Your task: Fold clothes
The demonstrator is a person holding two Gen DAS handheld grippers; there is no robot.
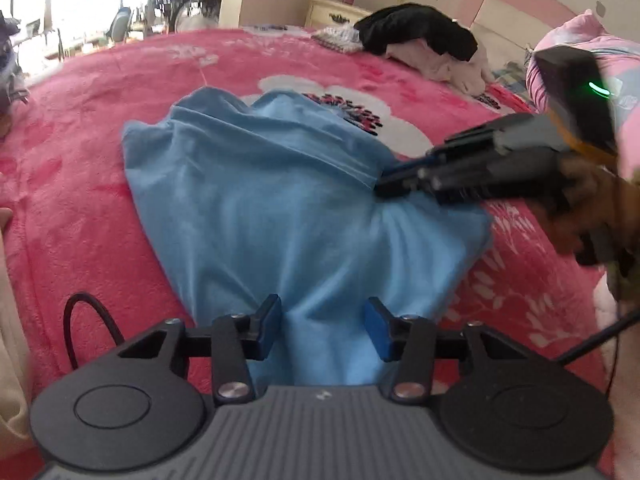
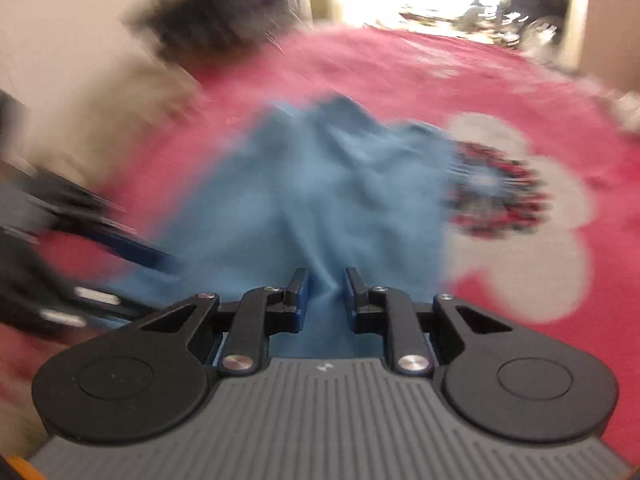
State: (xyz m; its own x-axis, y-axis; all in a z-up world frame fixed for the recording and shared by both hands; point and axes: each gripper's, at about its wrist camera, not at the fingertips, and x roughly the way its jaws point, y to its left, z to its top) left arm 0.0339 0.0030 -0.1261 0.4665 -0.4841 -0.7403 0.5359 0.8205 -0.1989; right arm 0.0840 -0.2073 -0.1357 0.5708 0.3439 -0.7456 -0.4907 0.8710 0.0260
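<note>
The left gripper [image 1: 323, 328] sits nearest the lens at 6 o'clock in the left wrist view, jaws moderately apart, with a bunched fold of the blue garment [image 1: 280, 200] rising between the two blue pads; the cloth fills the gap, but contact with the pads [image 1: 269, 326] cannot be confirmed, so whether the fold is clamped cannot be told. Beneath everything lies one pink blanket [image 1: 100, 140] with a white flower print [image 1: 360, 100], covering the bed. One blue garment lies crumpled at the centre of the blanket, extending from 6 o'clock toward 11 o'clock. At 3 o'clock in the same view, the right gripper [image 1: 384, 184] enters from the side, its fingertips drawn close together on the garment's right edge. In the right wrist view, which is motion-blurred, the right gripper [image 2: 323, 300] shows a narrow gap pinching a raised ridge of the blue garment [image 2: 320, 184]; the left gripper appears there as a dark blur at 9 o'clock. At 1 o'clock in the left wrist view, well apart from the blue garment, rests one pile of clothes: a black item [image 1: 416, 28] on top of a pale item [image 1: 448, 64]. One cream nightstand [image 1: 336, 10] stands at 12 o'clock, beyond the bed. One black cable [image 1: 86, 320] loops at 8 o'clock beside the left gripper.
</note>
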